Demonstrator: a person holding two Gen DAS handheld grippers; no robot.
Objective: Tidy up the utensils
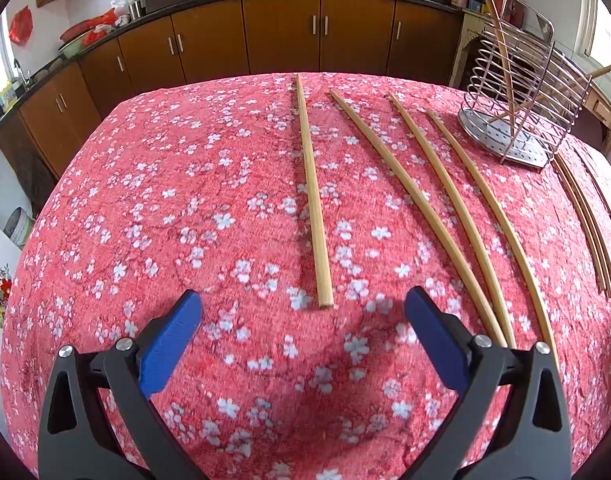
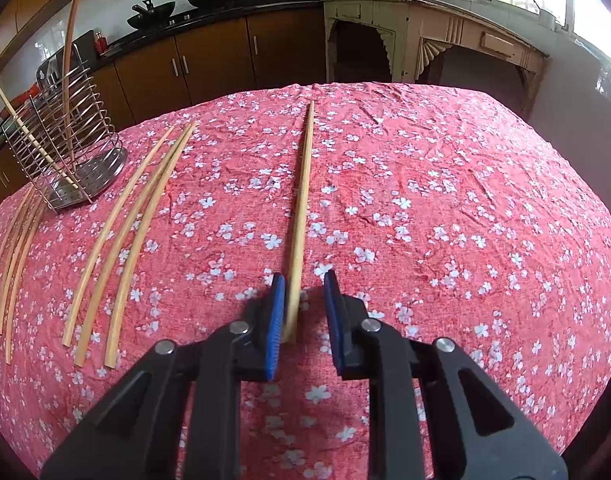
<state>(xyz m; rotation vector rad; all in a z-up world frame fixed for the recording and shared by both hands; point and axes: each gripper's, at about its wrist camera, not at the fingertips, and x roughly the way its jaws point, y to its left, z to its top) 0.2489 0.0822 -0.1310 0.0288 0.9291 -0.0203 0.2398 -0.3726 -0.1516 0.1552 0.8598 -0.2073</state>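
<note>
Straddling the near end of a single chopstick [image 2: 301,216], the right gripper [image 2: 304,304] has its blue pads either side of the stick; the left pad [image 2: 276,312] looks to be touching it, the right pad stands clear with a gap, so no real grasp yet. The chopstick lies flat on the red floral tablecloth [image 2: 445,200], well apart from the wire utensil holder [image 2: 61,152] at far left, which already has two sticks leaning in it.

Left gripper [image 1: 303,308] hangs spread wide and empty, with the butt of another chopstick [image 1: 311,192] just ahead between its tips. Three more chopsticks [image 1: 445,200] lie to its right, and a bundle near the table edge [image 1: 585,220].

Risks, as I judge them:
- One-sided contact may roll or skid the round stick sideways on the cloth as the pads close.
- Grip sits at the very end, so the long stick likely droops or pivots on lifting and could slip out.
- Pads low to the fabric could pinch the cloth and drag the neighbours.
- A swinging tip could knock the light holder or miss its opening.
</note>
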